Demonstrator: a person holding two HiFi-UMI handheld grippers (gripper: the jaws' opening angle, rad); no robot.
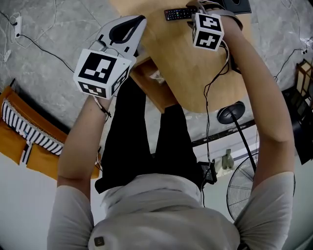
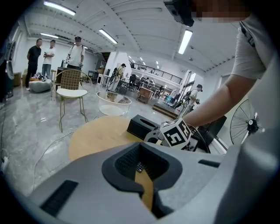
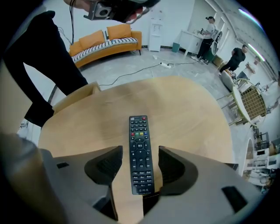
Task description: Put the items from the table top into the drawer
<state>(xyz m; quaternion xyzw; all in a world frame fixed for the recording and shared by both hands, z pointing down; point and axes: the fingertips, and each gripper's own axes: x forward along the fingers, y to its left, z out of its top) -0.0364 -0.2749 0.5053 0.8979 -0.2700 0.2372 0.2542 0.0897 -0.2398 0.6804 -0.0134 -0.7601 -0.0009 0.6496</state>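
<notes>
A black remote control (image 3: 139,135) lies flat on the round wooden table (image 3: 183,109), its length running away from me. My right gripper (image 3: 140,154) is open and straddles the remote's near half, one jaw on each side with a gap to it. In the head view the remote (image 1: 177,13) shows at the table's far edge, beside the right gripper's marker cube (image 1: 208,31). My left gripper (image 1: 138,22) is shut on nothing and hovers over the table's left edge. Under the table the wooden drawer (image 1: 146,85) stands open.
A black tissue box (image 2: 142,127) sits on the table behind the right gripper's cube (image 2: 175,133). A floor fan (image 1: 244,188) stands at my right and an orange sofa (image 1: 24,136) at my left. Cables cross the grey floor. People and a chair (image 2: 72,89) are far off.
</notes>
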